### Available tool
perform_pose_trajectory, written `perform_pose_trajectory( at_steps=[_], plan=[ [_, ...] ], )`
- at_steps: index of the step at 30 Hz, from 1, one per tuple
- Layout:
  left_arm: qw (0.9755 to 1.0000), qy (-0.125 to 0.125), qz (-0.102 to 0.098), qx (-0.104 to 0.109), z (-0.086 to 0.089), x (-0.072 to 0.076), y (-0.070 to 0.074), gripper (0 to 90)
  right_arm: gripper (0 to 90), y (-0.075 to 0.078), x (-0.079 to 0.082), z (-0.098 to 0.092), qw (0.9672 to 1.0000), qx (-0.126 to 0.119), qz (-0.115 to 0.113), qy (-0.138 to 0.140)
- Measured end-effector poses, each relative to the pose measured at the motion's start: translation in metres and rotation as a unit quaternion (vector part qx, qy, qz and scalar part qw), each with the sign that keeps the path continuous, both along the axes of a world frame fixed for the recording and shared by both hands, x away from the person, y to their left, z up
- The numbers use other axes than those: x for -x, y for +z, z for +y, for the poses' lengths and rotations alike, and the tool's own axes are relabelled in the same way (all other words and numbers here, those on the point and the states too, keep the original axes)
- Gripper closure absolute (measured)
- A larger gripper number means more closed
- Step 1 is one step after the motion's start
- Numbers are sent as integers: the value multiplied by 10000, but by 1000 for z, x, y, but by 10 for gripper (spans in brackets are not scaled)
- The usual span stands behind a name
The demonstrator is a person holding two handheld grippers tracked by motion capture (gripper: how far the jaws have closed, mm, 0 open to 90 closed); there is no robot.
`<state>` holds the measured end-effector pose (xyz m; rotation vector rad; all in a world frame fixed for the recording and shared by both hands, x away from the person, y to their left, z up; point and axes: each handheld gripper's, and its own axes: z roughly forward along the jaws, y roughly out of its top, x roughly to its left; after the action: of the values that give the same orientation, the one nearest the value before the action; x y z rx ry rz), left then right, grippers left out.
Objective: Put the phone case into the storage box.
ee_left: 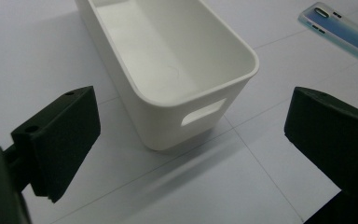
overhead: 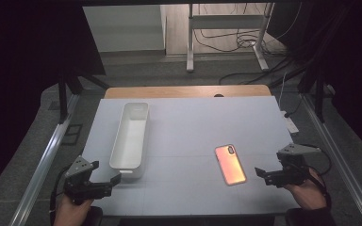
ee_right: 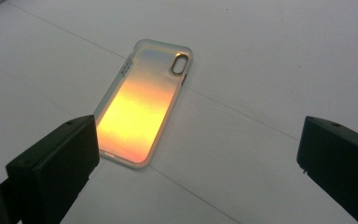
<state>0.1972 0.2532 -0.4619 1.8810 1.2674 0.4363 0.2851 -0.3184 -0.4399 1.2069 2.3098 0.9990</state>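
Observation:
A phone case [overhead: 230,164] with an orange-pink sheen lies flat on the white table, right of centre. My right gripper [overhead: 263,175] hovers just right of it, open and empty; in the right gripper view the case [ee_right: 142,104] lies ahead between the spread jaws, camera cutout at its far end. A long white bin [overhead: 131,139] stands empty left of centre. My left gripper [overhead: 114,181] is open at the bin's near end; in the left gripper view the bin [ee_left: 177,74] with its handle slot sits just ahead, and a corner of the case [ee_left: 340,30] shows at top right.
The white table sheet [overhead: 188,122] ends at a wooden strip [overhead: 187,91] at the back. Metal rails run along both sides. A stand with cables [overhead: 226,37] is on the floor beyond. A white power strip [overhead: 290,124] lies off the table's right edge.

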Motion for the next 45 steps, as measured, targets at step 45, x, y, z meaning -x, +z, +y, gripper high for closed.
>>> perform_pose_trajectory(
  at_steps=[45],
  plan=[
    [10000, 25, 21, -20, 0, 0, 0, 47, 0, -10, -49, 40, 9993, 220, 220, 218]
  ],
)
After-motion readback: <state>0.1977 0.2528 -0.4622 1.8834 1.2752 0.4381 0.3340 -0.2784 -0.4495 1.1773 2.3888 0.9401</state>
